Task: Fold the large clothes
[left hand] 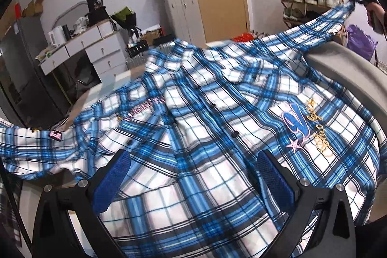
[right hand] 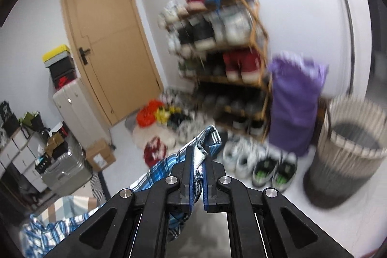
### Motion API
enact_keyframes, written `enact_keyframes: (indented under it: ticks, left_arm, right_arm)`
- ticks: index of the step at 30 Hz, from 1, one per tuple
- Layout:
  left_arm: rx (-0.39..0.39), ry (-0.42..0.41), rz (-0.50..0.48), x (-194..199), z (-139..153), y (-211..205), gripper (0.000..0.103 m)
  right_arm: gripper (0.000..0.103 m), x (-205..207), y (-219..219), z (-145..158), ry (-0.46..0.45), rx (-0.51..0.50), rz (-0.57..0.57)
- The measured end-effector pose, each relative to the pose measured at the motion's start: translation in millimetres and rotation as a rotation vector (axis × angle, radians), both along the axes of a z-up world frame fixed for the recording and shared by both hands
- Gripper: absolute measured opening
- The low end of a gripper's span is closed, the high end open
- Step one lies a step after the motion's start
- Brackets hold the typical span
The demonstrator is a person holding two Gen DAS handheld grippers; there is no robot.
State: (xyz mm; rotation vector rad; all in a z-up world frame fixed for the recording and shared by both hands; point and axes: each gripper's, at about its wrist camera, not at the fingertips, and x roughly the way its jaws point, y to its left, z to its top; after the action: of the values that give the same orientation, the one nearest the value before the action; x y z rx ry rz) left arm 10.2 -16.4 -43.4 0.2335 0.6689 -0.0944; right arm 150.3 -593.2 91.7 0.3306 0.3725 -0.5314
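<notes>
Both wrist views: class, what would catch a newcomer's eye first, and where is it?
The big blue-and-white plaid shirt spread buttoned-side up fills the left wrist view, under the open left gripper. At upper right, its sleeve is stretched up to the right gripper, shut on the cuff. Beyond stands a crowded shoe rack beside a tan door.

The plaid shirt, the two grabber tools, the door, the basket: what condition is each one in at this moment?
Plaid shirt: buttoned, spread front-up over the table, one sleeve pulled up and away.
Sleeve end: pinched between the right gripper's pads.
Right gripper: shut on the sleeve end.
Left gripper: open, above the shirt's lower part, holding nothing.
Door: closed.
Laundry basket: upright; contents not visible.
</notes>
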Motion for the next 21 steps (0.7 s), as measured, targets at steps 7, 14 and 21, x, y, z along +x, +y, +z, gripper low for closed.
enact_keyframes:
  ticks: [7, 14, 21]
  left_arm:
    - [-0.041, -0.064, 0.051, -10, 20, 33, 0.102]
    - [-0.124, -0.111, 0.168, -20, 39, 89, 0.102]
    - [-0.187, -0.168, 0.327, -37, 53, 146, 0.102]
  right_arm:
    - [0.005, 9, 110, 86, -0.070, -0.169, 0.152]
    - [0.005, 16, 274, 120, -0.084, -0.171, 0.468]
    - [0.005, 33, 443, 65, -0.034, -0.121, 0.777]
